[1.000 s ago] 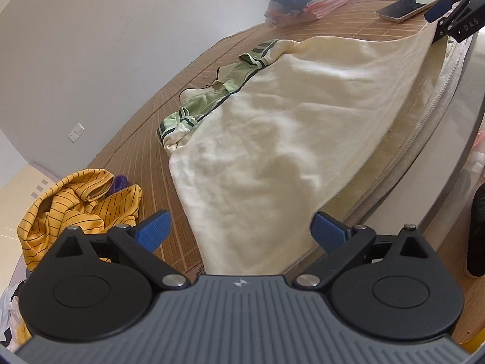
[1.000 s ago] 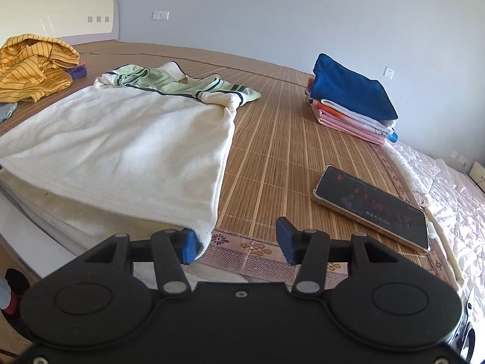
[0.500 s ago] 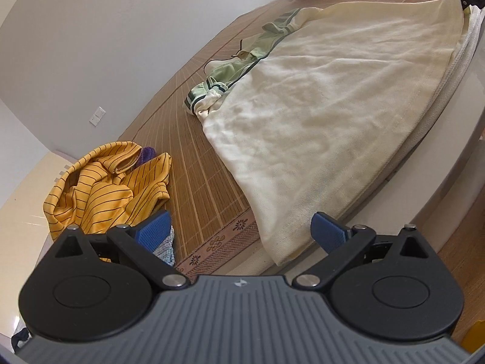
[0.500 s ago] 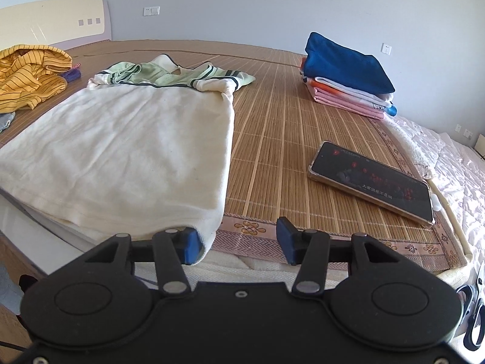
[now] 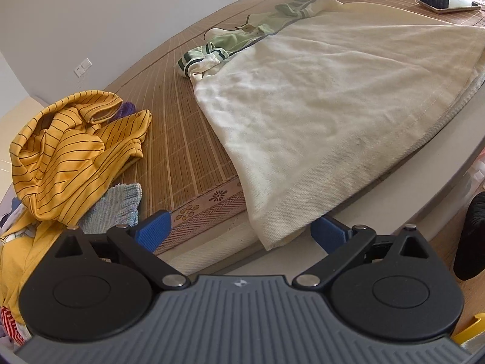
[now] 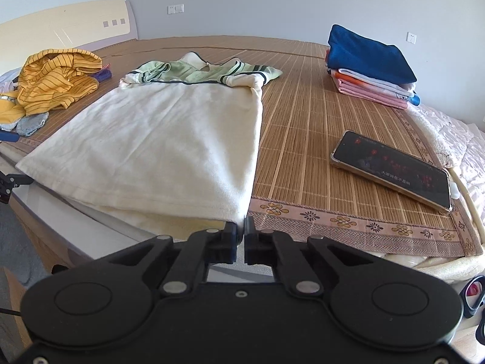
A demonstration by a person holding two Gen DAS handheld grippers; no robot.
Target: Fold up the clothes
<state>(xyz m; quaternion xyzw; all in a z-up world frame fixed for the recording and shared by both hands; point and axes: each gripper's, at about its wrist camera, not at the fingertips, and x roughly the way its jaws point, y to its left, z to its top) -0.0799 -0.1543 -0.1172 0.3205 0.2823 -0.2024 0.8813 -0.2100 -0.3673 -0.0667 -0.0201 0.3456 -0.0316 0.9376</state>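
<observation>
A cream shirt [image 6: 169, 139] with a green striped collar [image 6: 194, 74] lies spread flat on the bamboo mat [image 6: 303, 127], its hem hanging over the bed's near edge. My right gripper [image 6: 244, 230] is shut on the hem's right corner. In the left wrist view the same shirt [image 5: 318, 115] fills the right half, and its left hem corner [image 5: 279, 233] droops between the fingers of my left gripper [image 5: 241, 232]. That gripper is open, its blue pads [image 5: 153, 230] wide apart and not pressing the cloth.
A folded stack topped by a blue garment [image 6: 369, 57] sits far right. A phone [image 6: 391, 170] lies on the mat near the front edge. A yellow striped garment [image 5: 69, 157] and a grey knit piece [image 5: 115, 206] are heaped at the left. Scissors [image 6: 471, 297] lie low right.
My right gripper has gone from open to shut on the hem corner. My left gripper has swung left and back, so the shirt's left corner now hangs between its open fingers.
</observation>
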